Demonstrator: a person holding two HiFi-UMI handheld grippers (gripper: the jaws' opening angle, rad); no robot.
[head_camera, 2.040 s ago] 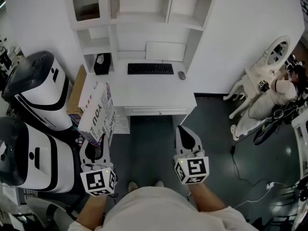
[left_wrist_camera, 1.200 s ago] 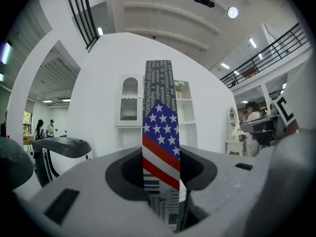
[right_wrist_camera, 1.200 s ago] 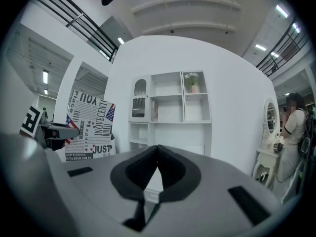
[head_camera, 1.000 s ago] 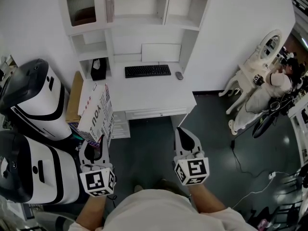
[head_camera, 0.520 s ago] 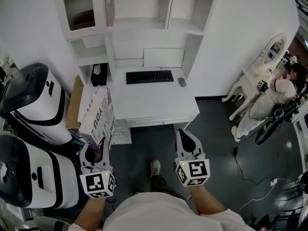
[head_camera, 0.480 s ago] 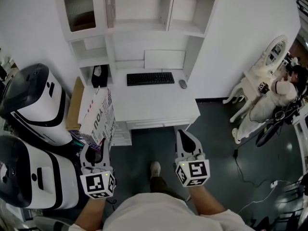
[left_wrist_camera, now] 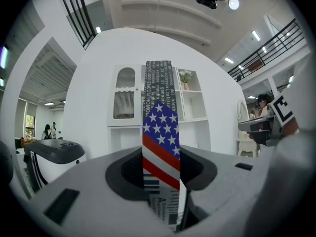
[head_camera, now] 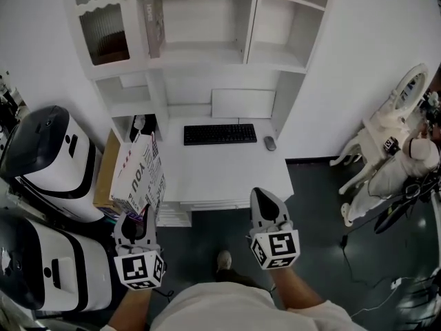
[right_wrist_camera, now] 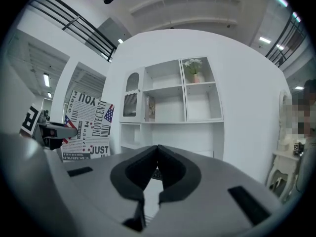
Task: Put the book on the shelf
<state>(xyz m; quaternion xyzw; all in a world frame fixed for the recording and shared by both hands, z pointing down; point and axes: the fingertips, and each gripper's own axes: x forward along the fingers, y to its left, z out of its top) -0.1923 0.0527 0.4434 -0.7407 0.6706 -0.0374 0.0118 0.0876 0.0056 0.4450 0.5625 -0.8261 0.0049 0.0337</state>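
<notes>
While the left gripper (head_camera: 140, 216) clamps the book (head_camera: 138, 174) upright, its stars-and-stripes spine between the jaws and its newsprint cover reading "YOU" and "JUST", the book stands by the counter's (head_camera: 227, 167) left edge, below the white shelf (head_camera: 200, 50). The right gripper (head_camera: 262, 196) is closed and empty.
</notes>
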